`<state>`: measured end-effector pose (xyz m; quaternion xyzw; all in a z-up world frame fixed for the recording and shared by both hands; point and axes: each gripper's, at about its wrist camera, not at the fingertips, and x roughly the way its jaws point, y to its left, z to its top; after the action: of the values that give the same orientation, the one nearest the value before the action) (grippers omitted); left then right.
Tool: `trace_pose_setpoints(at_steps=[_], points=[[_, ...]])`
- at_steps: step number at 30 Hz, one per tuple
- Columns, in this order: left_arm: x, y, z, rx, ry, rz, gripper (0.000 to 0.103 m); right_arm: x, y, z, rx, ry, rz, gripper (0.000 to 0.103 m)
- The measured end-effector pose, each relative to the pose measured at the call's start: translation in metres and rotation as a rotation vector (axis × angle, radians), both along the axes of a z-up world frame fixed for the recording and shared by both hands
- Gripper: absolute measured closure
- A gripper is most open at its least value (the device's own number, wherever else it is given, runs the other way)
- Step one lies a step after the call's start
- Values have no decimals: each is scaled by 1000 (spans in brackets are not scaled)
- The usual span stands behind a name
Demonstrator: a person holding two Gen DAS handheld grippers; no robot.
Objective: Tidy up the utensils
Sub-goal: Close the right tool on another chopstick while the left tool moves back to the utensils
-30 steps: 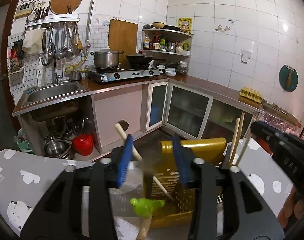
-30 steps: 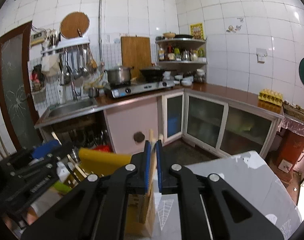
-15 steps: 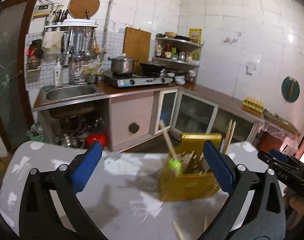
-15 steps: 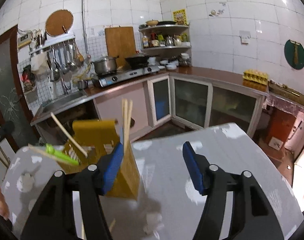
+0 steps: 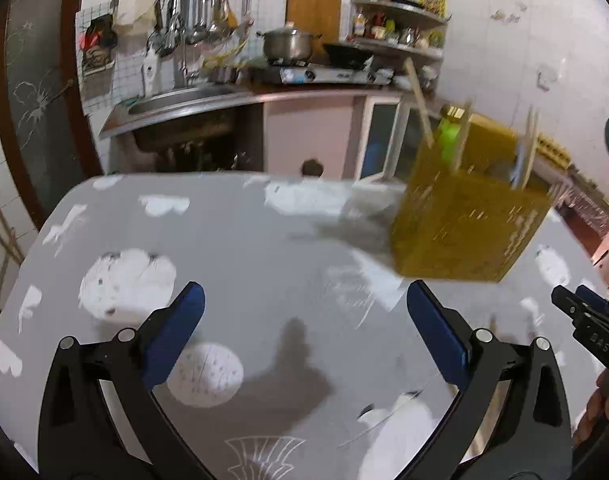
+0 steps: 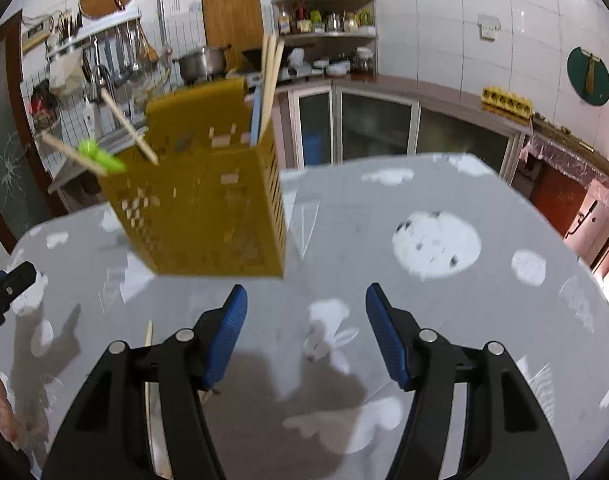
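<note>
A: Where was the yellow perforated plastic utensil basket?
B: Upper left of the right view, on the grey patterned worktop, holding wooden chopsticks.
A: And the hand-held grippers?
B: Left hand-held gripper gaped wide; right hand-held gripper stood apart. Both empty.

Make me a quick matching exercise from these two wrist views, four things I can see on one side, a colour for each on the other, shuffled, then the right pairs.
Things:
1. utensil holder
2. gripper pads
3. tablecloth
4. clip on a wooden stick

Colours:
A. blue
B. bright green
C. yellow
D. grey with white patches

Pairs: 1-C, 2-A, 3-D, 4-B
</note>
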<state>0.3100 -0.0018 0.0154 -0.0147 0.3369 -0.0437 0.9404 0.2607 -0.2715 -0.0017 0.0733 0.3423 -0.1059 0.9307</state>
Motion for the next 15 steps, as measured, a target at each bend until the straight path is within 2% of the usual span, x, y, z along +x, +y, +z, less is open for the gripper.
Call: trace_pose_setpoints(at_steps=[6, 9, 13, 15], points=[[2, -1, -26, 52, 42, 17, 5, 14, 20, -20, 10, 78, 9, 42], [4, 2, -34, 46, 76, 26, 5, 21, 32, -30, 21, 107, 25, 43], [5, 3, -42, 37, 101, 31, 5, 34, 44, -43, 34, 175, 32, 66], [5, 3, -44, 33, 108, 31, 5, 38, 47, -46, 22, 187, 20, 67]])
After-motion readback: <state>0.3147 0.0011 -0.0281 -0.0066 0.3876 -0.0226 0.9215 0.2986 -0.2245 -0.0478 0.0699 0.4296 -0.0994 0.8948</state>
